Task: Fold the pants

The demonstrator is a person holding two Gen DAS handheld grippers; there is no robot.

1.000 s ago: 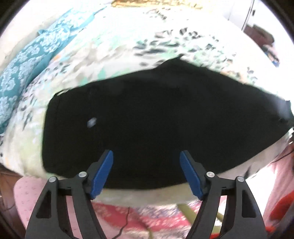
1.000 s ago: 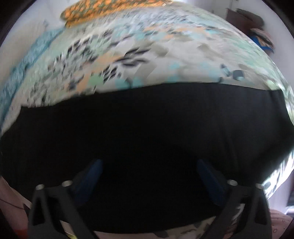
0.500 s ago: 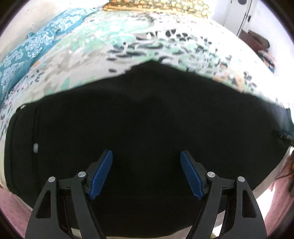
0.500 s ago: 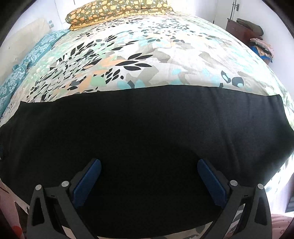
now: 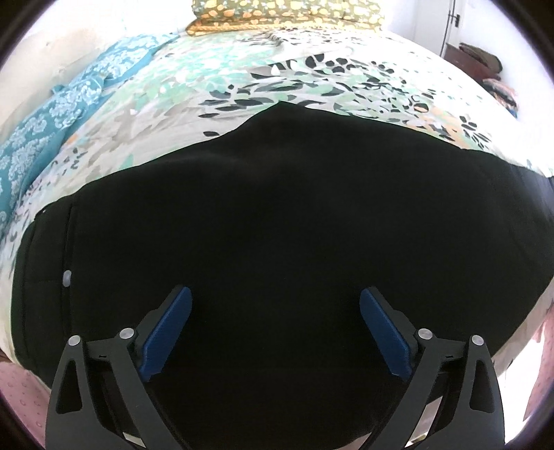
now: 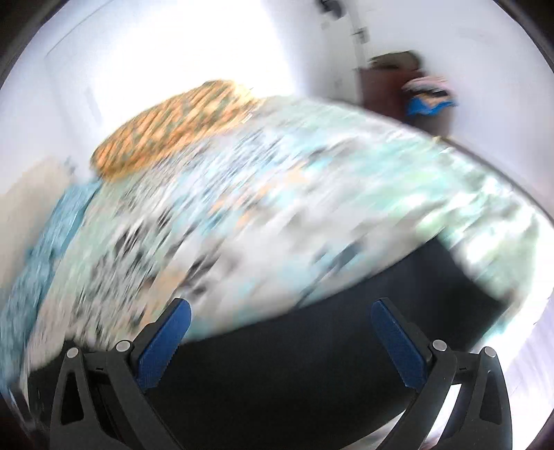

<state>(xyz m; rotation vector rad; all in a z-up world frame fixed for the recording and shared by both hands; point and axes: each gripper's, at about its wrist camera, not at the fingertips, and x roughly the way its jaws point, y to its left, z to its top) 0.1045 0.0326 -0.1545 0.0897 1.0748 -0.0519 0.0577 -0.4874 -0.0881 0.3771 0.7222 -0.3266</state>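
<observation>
Floral cotton in green, white and black covers the bed [image 5: 311, 79], with an orange-patterned pillow [image 5: 287, 14] at its far end and a teal cloth [image 5: 52, 114] along its left side. The black pants [image 5: 277, 225] lie flat on the bed's near edge, directly under the left gripper [image 5: 275, 318], which is wide open and holds nothing. The right gripper [image 6: 280, 332], also wide open and empty, has swung away since half a second ago: its view is now blurred and tilted, with the pants only along the bottom.

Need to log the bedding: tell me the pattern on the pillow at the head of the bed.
Orange flowers on olive green pillow, sharpest in the left wrist view.
</observation>
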